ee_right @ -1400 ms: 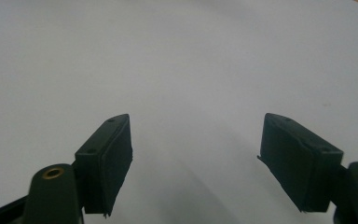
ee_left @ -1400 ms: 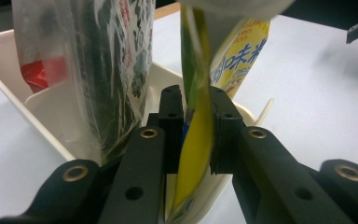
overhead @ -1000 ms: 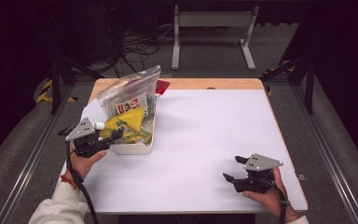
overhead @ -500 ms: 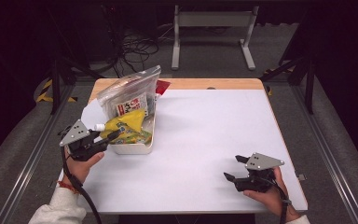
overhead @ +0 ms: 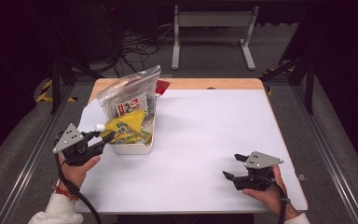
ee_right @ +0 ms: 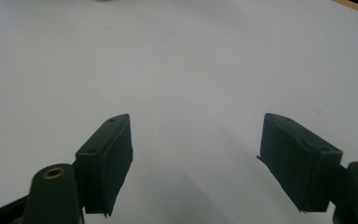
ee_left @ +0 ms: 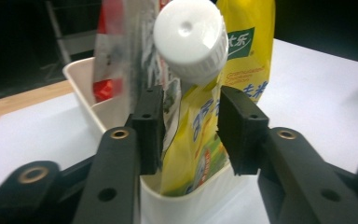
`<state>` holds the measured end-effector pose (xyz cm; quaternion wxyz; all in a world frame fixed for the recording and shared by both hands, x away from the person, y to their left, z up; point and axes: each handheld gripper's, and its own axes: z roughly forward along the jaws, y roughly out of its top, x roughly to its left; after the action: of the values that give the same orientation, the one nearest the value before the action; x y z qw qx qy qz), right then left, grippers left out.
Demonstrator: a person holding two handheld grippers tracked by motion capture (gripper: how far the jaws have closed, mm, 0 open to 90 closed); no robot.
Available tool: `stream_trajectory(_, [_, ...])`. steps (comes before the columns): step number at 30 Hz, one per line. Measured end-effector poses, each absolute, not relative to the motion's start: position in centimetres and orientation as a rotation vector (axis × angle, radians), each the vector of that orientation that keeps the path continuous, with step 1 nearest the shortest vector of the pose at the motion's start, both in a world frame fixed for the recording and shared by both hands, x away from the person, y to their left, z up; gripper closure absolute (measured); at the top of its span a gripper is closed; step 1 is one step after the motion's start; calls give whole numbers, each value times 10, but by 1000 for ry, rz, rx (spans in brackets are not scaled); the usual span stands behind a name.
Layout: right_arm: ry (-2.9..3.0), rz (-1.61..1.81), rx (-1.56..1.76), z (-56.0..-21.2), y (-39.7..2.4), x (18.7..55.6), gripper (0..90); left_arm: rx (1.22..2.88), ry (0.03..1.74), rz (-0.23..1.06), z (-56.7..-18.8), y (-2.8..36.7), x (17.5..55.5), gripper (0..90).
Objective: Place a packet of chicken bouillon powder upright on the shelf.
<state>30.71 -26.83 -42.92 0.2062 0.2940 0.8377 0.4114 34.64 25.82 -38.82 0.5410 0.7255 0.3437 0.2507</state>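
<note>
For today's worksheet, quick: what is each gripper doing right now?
Left gripper: jaws just been opening, yellow spouted pouch between them, not pressed.
Right gripper: open, holding nothing, over the white table.

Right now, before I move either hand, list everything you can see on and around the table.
pouch: one, yellow with a white cap, in the tub, spout between the left jaws, pads apart from it
clear bag: one, holds printed packets, stands in the tub
tub: one, white, left part of the table
red packet: one, behind the tub
table: one, white top, wooden far edge
left gripper: black, jaws just been opening
right gripper: black, open over bare table
</note>
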Motion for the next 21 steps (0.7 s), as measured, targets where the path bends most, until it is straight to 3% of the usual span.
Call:
stream_trajectory(11, [2318, 1152, 826, -427, -270, 307, 254, 1692, 839, 654, -387, 259, 324, 449])
stream_trajectory(21, [2307, 1155, 831, -426, -272, 307, 253, 1729, 841, 697, -391, 243, 313, 267])
